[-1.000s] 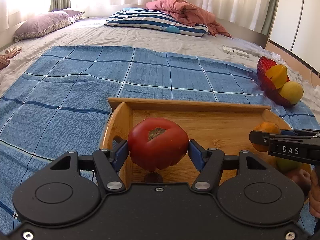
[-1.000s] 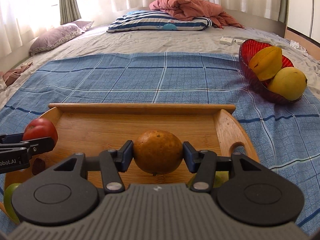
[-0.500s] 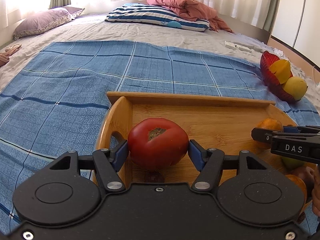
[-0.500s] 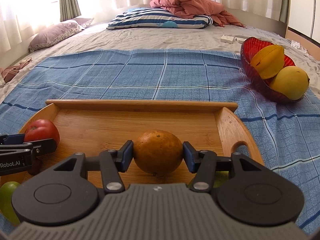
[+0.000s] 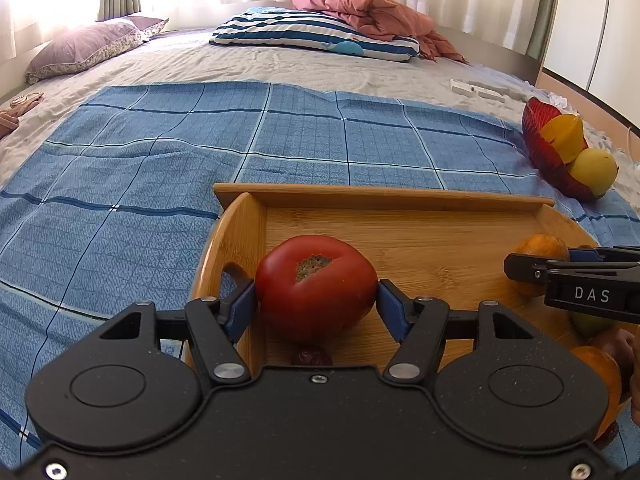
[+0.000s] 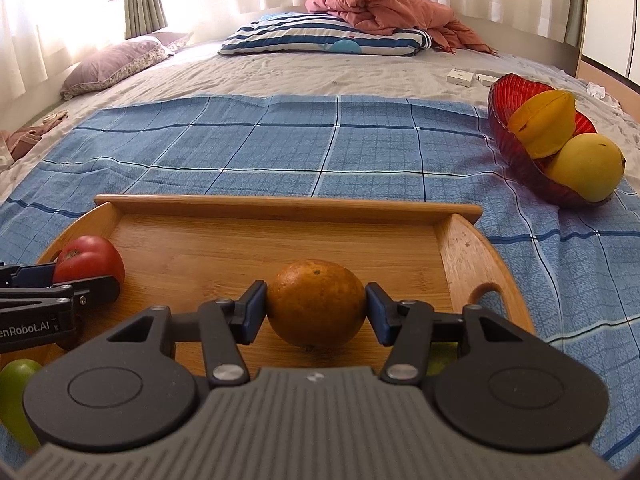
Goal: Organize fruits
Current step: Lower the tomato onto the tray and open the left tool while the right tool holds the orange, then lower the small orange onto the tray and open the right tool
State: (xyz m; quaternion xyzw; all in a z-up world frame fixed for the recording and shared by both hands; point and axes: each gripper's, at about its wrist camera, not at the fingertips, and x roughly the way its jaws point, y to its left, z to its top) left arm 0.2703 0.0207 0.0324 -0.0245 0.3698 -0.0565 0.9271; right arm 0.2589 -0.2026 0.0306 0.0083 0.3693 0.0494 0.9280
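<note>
tomato point(image 5: 316, 286) and orange point(image 6: 316, 304) between jaws

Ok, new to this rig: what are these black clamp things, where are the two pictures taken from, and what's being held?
They are handheld two-finger grippers, one in each of a person's hands, each with a camera looking along its fingers. In the left view, the left gripper is shut on a tomato. In the right view, the right gripper is shut on an orange. Both are over a wooden tray on a blue cloth spread on a bed. A red bowl to the right holds yellow fruit.
</note>
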